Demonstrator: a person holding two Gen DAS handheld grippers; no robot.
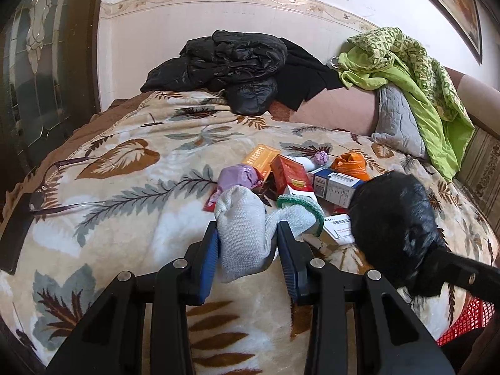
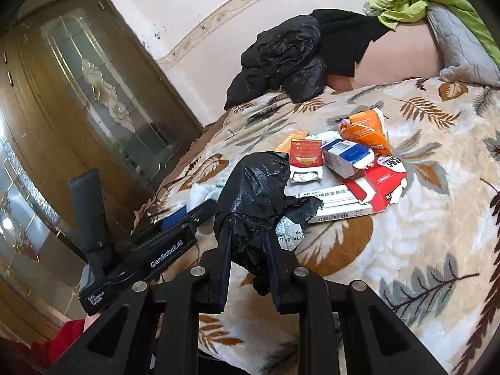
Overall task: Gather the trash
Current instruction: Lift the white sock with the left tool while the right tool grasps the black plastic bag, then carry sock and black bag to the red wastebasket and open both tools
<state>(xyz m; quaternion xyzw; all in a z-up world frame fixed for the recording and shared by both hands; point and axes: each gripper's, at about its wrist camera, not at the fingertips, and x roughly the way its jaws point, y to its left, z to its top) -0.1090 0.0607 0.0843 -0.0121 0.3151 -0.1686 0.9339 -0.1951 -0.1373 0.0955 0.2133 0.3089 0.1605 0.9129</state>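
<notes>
My left gripper is shut on a grey-white sock with a green cuff, held over the leaf-patterned blanket. My right gripper is shut on a black plastic bag, which also shows in the left wrist view at right. Behind lies a pile of trash: a red box, a blue-white box, an orange packet, a purple wrapper. In the right wrist view the red box, blue-white box and orange packet lie beyond the bag.
A black jacket and green cloth are heaped at the bed's far end. A wooden cabinet with glass doors stands left of the bed. A red basket shows at lower right. Eyeglasses lie on the blanket at left.
</notes>
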